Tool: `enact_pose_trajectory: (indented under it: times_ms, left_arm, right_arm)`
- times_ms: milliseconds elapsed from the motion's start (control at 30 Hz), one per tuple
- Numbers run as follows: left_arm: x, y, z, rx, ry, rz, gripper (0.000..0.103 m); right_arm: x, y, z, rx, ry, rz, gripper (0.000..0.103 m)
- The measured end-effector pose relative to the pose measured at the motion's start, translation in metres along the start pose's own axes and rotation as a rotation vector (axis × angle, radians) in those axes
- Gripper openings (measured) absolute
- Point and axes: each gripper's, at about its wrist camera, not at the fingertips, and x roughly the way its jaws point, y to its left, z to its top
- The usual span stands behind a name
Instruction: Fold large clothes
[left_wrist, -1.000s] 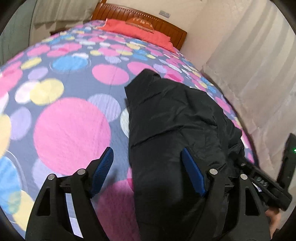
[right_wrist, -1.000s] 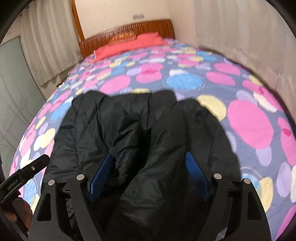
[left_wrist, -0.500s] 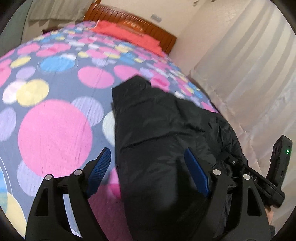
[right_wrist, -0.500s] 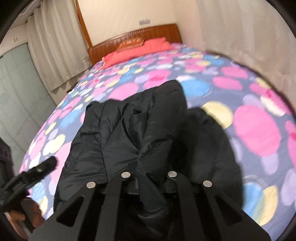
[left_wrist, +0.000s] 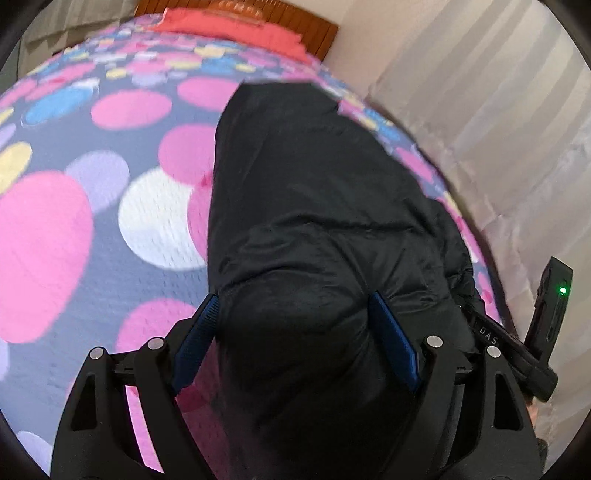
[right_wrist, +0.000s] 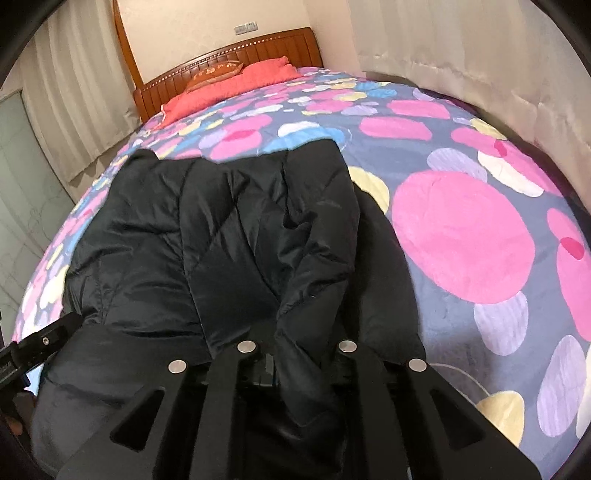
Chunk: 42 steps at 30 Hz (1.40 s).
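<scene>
Black padded jacket (right_wrist: 229, 240) lying lengthwise on the spotted bedspread (right_wrist: 461, 236), near end at the foot. Right gripper (right_wrist: 271, 369) just snapped closed on a ridge of near hem, now pinched. Left gripper (left_wrist: 295, 339) wide, pads straddling the near left edge, not yet clamped. Second grip needed before folding.

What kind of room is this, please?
Most likely a bedroom. A wide bed with a spotted bedspread fills the view, with a wooden headboard and red pillows at its far end and curtains beside it.
</scene>
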Motion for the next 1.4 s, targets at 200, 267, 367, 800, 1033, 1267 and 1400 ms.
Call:
enact_pose_trajectory:
  times_ms: [200, 267, 367, 800, 1033, 1267, 1400]
  left_arm:
    - [0.017, -0.001, -0.014, 0.050, -0.020, 0.076, 0.084]
    - [0.016, 0.001, -0.014, 0.044, -0.021, 0.071, 0.084]
    - [0.007, 0.002, -0.014, 0.047, -0.042, 0.063, 0.083]
    - [-0.058, -0.012, 0.025, -0.024, -0.161, 0.073, 0.083]
    - [-0.007, -0.033, 0.037, 0.029, -0.105, 0.167, 0.083]
    - [0.023, -0.024, 0.025, 0.024, -0.086, 0.207, 0.089]
    - [0.038, -0.017, 0.025, 0.033, -0.064, 0.225, 0.090]
  right_arm:
    - [0.019, -0.011, -0.011, 0.024, -0.009, 0.047, 0.013]
    - [0.019, -0.014, -0.010, 0.037, -0.008, 0.060, 0.013]
    - [0.014, -0.016, -0.004, 0.046, 0.008, 0.086, 0.017]
    - [-0.078, 0.023, 0.049, -0.060, -0.127, -0.005, 0.035]
    - [-0.013, 0.041, 0.060, -0.148, -0.028, 0.016, 0.035]
    - [0.026, 0.025, 0.035, -0.148, -0.005, -0.014, 0.033]
    - [0.037, 0.025, 0.029, -0.135, -0.014, -0.009, 0.033]
